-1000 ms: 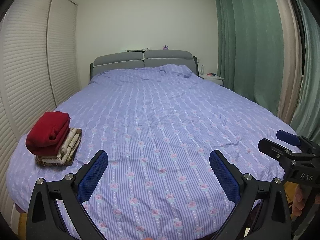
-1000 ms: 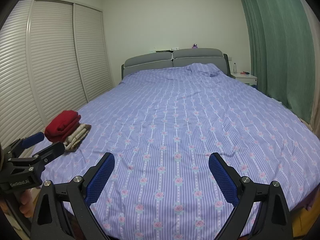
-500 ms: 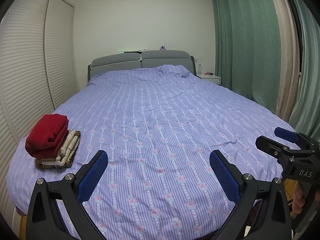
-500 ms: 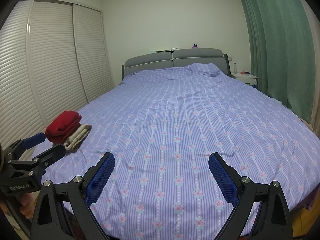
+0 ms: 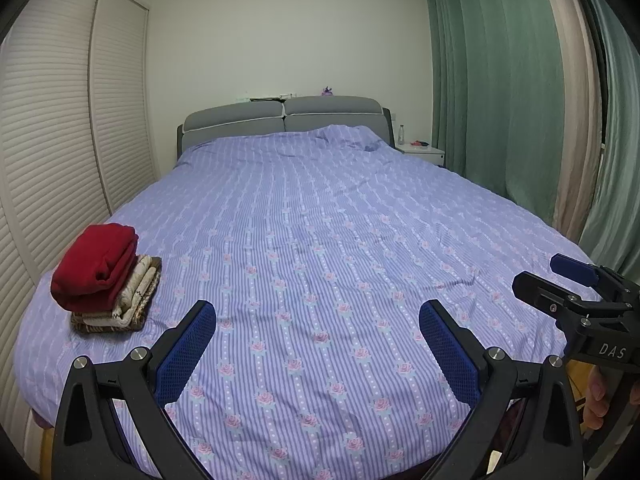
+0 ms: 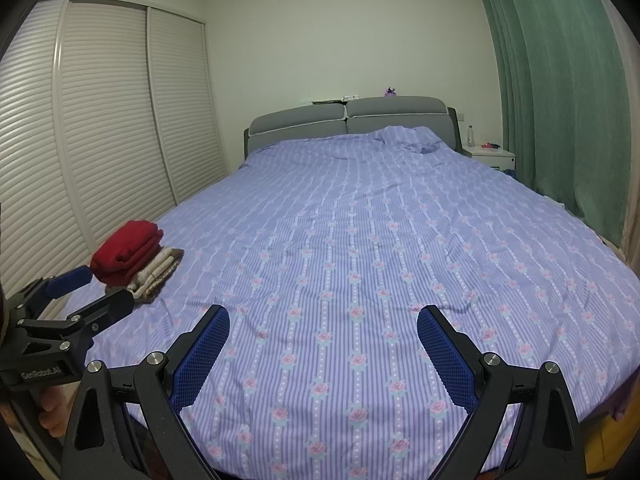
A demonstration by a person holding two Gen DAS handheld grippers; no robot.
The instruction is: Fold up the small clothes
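A stack of folded clothes sits on the near left of the bed: a red garment (image 5: 98,266) on top of beige and brown pieces (image 5: 136,300). It also shows in the right wrist view (image 6: 128,252). My left gripper (image 5: 318,334) is open and empty, held above the foot of the bed. My right gripper (image 6: 324,340) is open and empty too, to the right of the left one. Each gripper shows at the edge of the other's view: the right gripper (image 5: 560,276) and the left gripper (image 6: 94,288). No loose garment is in view.
The bed has a purple striped floral cover (image 5: 320,220) and a grey headboard (image 5: 280,118). A slatted wardrobe (image 6: 100,120) lines the left wall. Green curtains (image 5: 500,100) hang on the right. A white nightstand (image 5: 420,150) stands at the far right.
Both views have shifted slightly; the left gripper has drifted a little back and up. Both grippers stay open and the folded stack has not moved.
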